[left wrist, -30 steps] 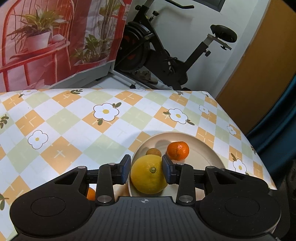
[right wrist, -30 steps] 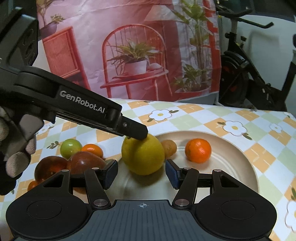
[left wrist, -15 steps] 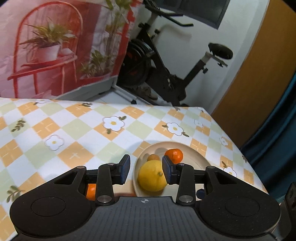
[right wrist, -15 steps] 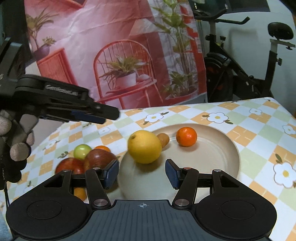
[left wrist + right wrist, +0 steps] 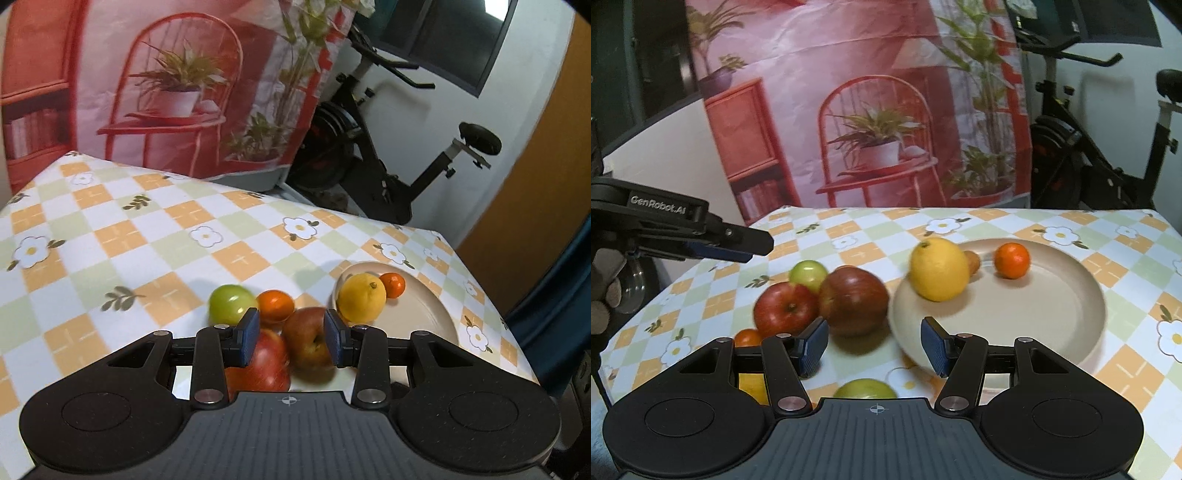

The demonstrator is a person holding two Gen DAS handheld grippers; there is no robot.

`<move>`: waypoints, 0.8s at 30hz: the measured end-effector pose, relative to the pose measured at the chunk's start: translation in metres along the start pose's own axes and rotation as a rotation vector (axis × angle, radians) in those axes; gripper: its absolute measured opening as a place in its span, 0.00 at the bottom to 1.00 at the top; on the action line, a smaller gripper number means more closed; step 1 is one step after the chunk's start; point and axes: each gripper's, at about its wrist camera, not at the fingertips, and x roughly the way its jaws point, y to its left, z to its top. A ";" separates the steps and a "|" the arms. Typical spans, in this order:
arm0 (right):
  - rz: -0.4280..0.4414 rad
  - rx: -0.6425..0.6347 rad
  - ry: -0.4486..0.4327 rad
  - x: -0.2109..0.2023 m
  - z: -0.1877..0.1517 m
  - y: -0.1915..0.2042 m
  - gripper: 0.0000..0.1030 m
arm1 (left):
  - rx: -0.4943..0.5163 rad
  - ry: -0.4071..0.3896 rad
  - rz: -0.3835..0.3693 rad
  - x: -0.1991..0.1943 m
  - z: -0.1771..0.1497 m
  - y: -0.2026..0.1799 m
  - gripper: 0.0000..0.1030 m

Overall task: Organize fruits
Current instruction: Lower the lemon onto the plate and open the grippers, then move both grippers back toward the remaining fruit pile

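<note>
The plate [image 5: 1086, 332] already carries a lemon [image 5: 938, 269], a mandarin [image 5: 1011, 260] and a small brown fruit, probably a kiwi [image 5: 973, 261]. The loose pile is found left of the plate. The darker apple [image 5: 310, 341] lies directly ahead of the left gripper [image 5: 291, 338], which is nearer. Both the left gripper and the right gripper [image 5: 874, 347] are seen released, nothing grasped.

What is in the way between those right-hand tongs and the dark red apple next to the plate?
Nothing visible. The right tongs are open and empty, and only bare tablecloth lies before the dark red apple, which touches the brighter red apple.
</note>
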 end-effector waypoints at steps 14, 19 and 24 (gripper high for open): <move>0.076 -0.090 0.063 0.005 -0.003 0.040 0.52 | -0.039 0.039 0.063 -0.019 -0.023 0.042 0.40; 0.119 -0.137 0.097 0.009 -0.001 0.054 0.52 | -0.060 0.041 0.053 -0.024 -0.025 0.050 0.40; 0.151 -0.173 0.139 0.013 0.000 0.064 0.51 | -0.074 0.046 0.050 -0.024 -0.030 0.055 0.40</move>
